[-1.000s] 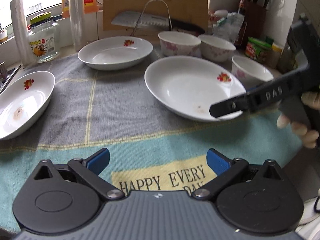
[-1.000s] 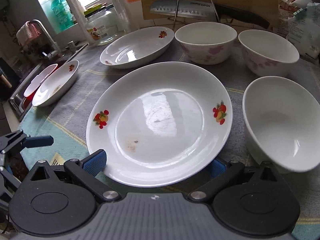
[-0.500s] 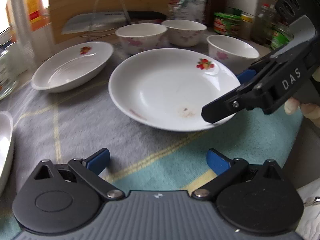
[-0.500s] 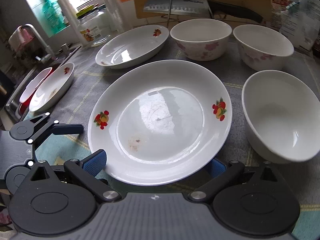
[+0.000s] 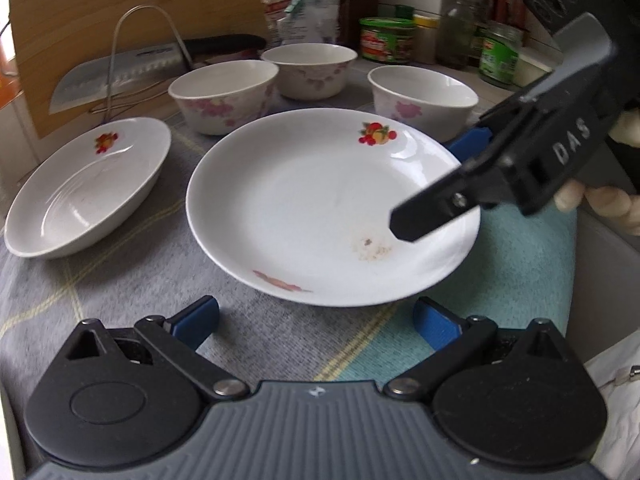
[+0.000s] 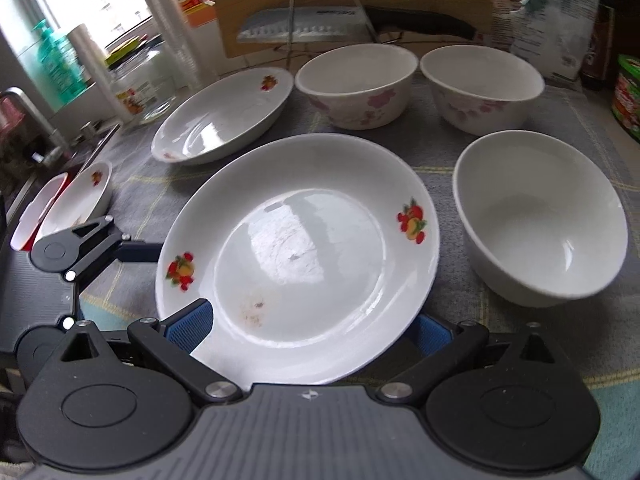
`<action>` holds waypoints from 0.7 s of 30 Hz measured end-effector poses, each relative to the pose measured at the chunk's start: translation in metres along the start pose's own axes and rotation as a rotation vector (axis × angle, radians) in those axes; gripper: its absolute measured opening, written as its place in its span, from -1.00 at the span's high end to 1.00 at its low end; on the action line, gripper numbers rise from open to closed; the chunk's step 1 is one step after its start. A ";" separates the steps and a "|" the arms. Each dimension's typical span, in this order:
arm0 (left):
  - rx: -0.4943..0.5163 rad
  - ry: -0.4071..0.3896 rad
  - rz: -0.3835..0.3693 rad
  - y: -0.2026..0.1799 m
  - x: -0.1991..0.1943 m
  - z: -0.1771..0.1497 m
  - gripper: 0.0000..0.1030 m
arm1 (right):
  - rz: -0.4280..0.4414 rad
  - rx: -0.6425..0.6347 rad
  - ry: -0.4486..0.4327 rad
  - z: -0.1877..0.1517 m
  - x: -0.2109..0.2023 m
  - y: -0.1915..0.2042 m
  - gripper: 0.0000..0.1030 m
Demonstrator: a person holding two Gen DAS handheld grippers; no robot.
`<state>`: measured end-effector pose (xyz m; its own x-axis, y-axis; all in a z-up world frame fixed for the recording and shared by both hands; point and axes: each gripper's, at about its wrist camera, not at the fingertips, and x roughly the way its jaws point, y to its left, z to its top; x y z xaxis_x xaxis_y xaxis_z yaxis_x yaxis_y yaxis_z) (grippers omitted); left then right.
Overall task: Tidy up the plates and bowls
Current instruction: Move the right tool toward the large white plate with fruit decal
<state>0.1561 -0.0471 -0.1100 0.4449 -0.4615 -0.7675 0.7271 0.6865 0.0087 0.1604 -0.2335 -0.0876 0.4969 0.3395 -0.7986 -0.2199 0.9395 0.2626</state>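
Observation:
A large white plate with fruit prints lies on the cloth; it also shows in the right wrist view. My left gripper is open, just in front of the plate's near rim. My right gripper is open, its fingers straddling the plate's near edge, one above and one below as seen in the left wrist view. A second plate lies to the left. Three floral bowls stand behind.
A third plate sits far left near the sink. A knife on a wire rack, a cutting board, and jars and bottles line the back. The counter edge is at the right.
My left gripper has swung right and closer to the large plate. My right gripper has slid further onto the plate's edge.

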 end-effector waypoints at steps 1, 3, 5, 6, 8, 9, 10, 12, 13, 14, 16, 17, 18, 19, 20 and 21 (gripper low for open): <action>0.010 -0.002 -0.008 0.001 0.000 0.000 -0.99 | -0.003 0.011 -0.006 0.001 0.000 0.000 -1.00; 0.025 -0.001 -0.021 0.002 0.001 0.001 -0.99 | -0.017 0.034 -0.019 0.002 0.001 -0.001 -1.00; 0.038 0.001 -0.032 0.004 0.002 0.002 -0.99 | -0.033 0.053 -0.035 0.003 0.002 -0.002 -1.00; 0.045 0.001 -0.037 0.005 0.002 0.003 -0.99 | -0.037 0.066 -0.043 0.004 0.002 -0.003 -1.00; 0.059 0.002 -0.047 0.006 0.003 0.003 -1.00 | -0.042 0.086 -0.050 0.006 0.003 -0.004 -1.00; 0.065 0.004 -0.052 0.007 0.003 0.004 -1.00 | -0.047 0.089 -0.049 0.007 0.003 -0.004 -1.00; 0.070 0.004 -0.057 0.008 0.003 0.004 -1.00 | -0.056 0.082 -0.043 0.009 0.003 -0.003 -1.00; 0.078 0.000 -0.065 0.009 0.003 0.004 -1.00 | -0.070 0.070 -0.029 0.011 0.004 0.000 -1.00; 0.082 -0.001 -0.068 0.009 0.003 0.004 -1.00 | -0.068 0.068 -0.023 0.012 0.004 -0.001 -1.00; 0.085 -0.002 -0.071 0.010 0.003 0.004 -1.00 | -0.064 0.065 -0.020 0.012 0.004 -0.002 -1.00; 0.093 -0.007 -0.079 0.010 0.003 0.004 -1.00 | -0.075 0.047 -0.001 0.015 0.005 -0.001 -1.00; 0.094 -0.009 -0.081 0.011 0.004 0.004 -1.00 | -0.092 0.031 0.011 0.017 0.005 0.001 -1.00; 0.095 -0.009 -0.082 0.011 0.004 0.004 -1.00 | -0.112 0.009 0.022 0.018 0.003 0.004 -1.00; 0.095 -0.009 -0.082 0.011 0.004 0.004 -1.00 | -0.123 -0.018 0.033 0.019 0.000 0.007 -1.00; 0.095 -0.010 -0.082 0.011 0.004 0.004 -1.00 | -0.126 -0.043 0.039 0.021 -0.004 0.010 -1.00; 0.093 -0.012 -0.081 0.011 0.004 0.004 -1.00 | -0.127 -0.066 0.038 0.022 -0.009 0.012 -1.00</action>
<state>0.1677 -0.0437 -0.1104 0.3891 -0.5204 -0.7601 0.8058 0.5921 0.0071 0.1717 -0.2239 -0.0652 0.4920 0.2149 -0.8437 -0.2128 0.9693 0.1228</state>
